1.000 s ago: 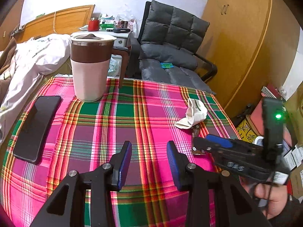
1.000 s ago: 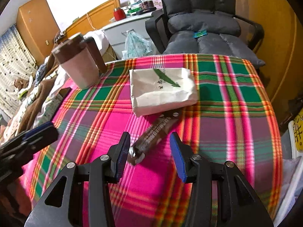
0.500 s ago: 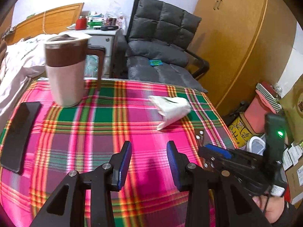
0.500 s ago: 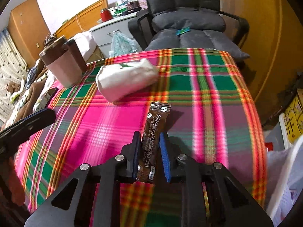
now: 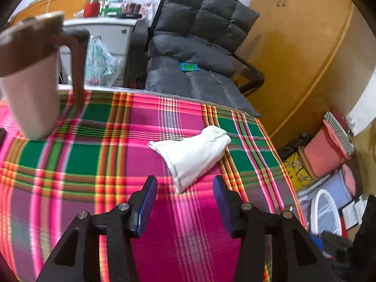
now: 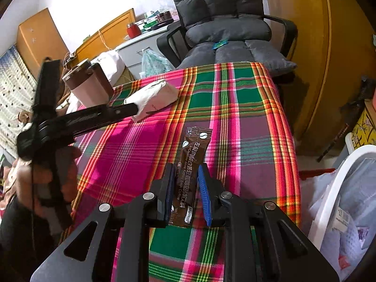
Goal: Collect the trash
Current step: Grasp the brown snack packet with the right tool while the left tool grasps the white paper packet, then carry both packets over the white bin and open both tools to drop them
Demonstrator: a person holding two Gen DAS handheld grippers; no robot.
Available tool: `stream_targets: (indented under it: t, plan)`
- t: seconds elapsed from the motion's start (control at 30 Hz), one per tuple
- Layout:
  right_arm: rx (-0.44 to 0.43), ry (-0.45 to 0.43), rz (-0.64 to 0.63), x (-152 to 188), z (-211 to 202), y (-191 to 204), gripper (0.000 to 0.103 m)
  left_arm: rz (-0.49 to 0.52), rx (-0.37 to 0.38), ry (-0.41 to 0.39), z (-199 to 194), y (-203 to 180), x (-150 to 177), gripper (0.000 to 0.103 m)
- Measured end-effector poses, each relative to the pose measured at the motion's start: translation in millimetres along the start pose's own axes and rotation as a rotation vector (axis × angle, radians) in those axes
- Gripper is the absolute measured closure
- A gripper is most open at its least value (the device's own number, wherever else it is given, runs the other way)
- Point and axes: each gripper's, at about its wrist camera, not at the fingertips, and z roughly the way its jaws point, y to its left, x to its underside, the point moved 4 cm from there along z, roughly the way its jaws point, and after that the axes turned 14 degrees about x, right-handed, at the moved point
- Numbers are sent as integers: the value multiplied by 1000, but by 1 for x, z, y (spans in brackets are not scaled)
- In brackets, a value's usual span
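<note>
Right tool (image 6: pixel 186 188) pinches the brown coffee-stick sachet (image 6: pixel 191 162), not binned; spread left tool (image 5: pixel 185 202) faces the crumpled white paper packet (image 5: pixel 195 155), centre frame, ungrasped.

The left gripper (image 5: pixel 185 202) with blue pads is wide open above the bright pink and green checked tablecloth (image 5: pixel 112 164). A crumpled white paper packet (image 5: pixel 195 152) lies just ahead, between the fingers. A big pink cup with a brown lid (image 5: pixel 30 82) stands far left
</note>
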Motion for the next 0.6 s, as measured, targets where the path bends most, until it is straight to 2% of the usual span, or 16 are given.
stream_targets:
  t: [0.17, 0.2, 0.23, 0.3, 0.4, 0.47, 0.6]
  plan:
    - [-1, -6, 4, 1, -1, -6, 80, -37, 17, 5, 21, 6, -9, 54]
    - [-1, -5, 6, 1, 0, -7, 80, -36, 15, -2, 23, 6, -10, 58]
    - [0, -5, 6, 1, 0, -8, 80, -32, 15, -3, 23, 5, -9, 68]
    - [6, -8, 7, 1, -1, -10, 80, -30, 21, 5, 25, 3, -8, 78]
    - [12, -21, 8, 1, -6, -12, 80, -16, 24, -2, 18, -5, -4, 90]
    - [14, -30, 7, 2, -10, -13, 80, -4, 24, -8, 11, -13, 0, 94]
    - [28, -49, 4, 7, -23, -14, 80, 18, 24, -32, -11, -33, 7, 95]
